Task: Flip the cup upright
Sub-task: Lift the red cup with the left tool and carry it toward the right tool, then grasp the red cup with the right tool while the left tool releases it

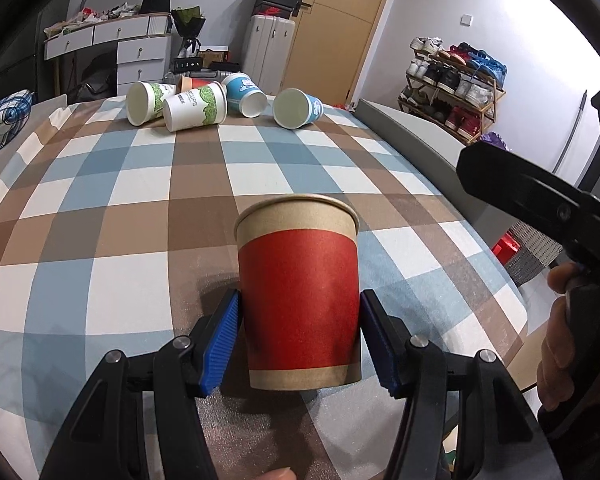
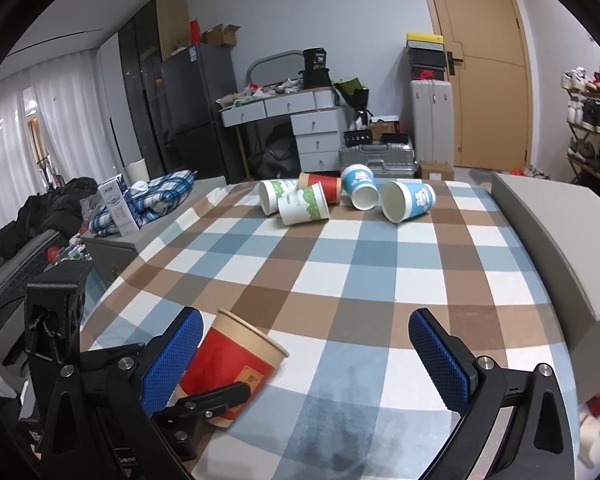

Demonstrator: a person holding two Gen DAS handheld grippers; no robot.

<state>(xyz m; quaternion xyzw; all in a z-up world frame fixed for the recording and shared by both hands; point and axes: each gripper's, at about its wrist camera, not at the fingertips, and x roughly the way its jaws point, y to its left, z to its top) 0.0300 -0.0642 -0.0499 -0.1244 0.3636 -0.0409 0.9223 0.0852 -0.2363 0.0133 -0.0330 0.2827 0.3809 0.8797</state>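
A red and kraft paper cup (image 1: 298, 292) stands upright, mouth up, on the checked cloth, held between the blue pads of my left gripper (image 1: 300, 336), which is shut on its sides. In the right wrist view the same cup (image 2: 232, 360) sits at the lower left with the left gripper's finger across it. My right gripper (image 2: 306, 360) is open and empty, just right of the cup. It shows as a black body (image 1: 540, 200) at the right of the left wrist view.
Several cups lie on their sides at the far end: green-and-white (image 1: 194, 106), blue (image 1: 298, 108), blue (image 1: 246, 94) and a red one (image 2: 324, 186). A grey raised edge (image 2: 560, 240) borders the right side. A folded plaid cloth (image 2: 156, 196) lies far left.
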